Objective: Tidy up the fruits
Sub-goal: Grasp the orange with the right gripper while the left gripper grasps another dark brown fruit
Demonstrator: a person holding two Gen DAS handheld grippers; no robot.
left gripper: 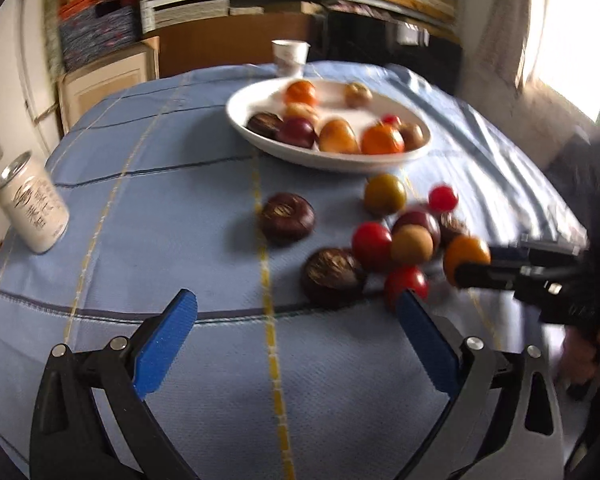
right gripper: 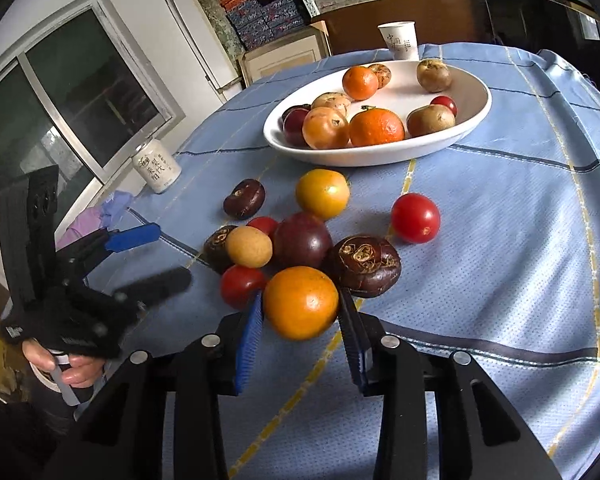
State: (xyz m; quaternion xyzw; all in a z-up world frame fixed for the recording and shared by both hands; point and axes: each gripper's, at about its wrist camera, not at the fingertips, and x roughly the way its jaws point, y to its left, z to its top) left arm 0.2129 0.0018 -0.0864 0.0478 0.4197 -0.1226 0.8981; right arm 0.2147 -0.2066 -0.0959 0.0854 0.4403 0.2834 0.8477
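Right tool (right gripper: 300, 320) pinching an orange (right gripper: 301, 302) between blue pads (right gripper: 249, 336), at the near edge of a loose cluster of fruit on the blue checked cloth (right gripper: 500, 240) covering the surface. Touching or just beside that orange: a dark brown chestnut-like fruit (right gripper: 366, 265) on its right, a red tomato (right gripper: 242, 285) on its left, a dark purple plum (right gripper: 302, 240) behind. Farther back, a tan round fruit (right gripper: 249, 246), a yellow-orange fruit (right gripper: 322, 193), and another red tomato (right gripper: 415, 217) lying apart to the right.

Left tool (left gripper: 296, 312) spread wide, nothing between its blue pads (left gripper: 168, 344), hovering over bare cloth just short of the cluster; blurred in its own view. Same orange (left gripper: 466, 258) seen there at the right, clasped by the right tool's dark fingers (left gripper: 500, 270).

White oval dish (right gripper: 476, 120) beyond the cluster, already carrying 2 oranges and several brown, purple and red fruits. White paper cup (right gripper: 398, 40) behind the dish. White drink can (right gripper: 157, 166) upright near the surface's left edge.
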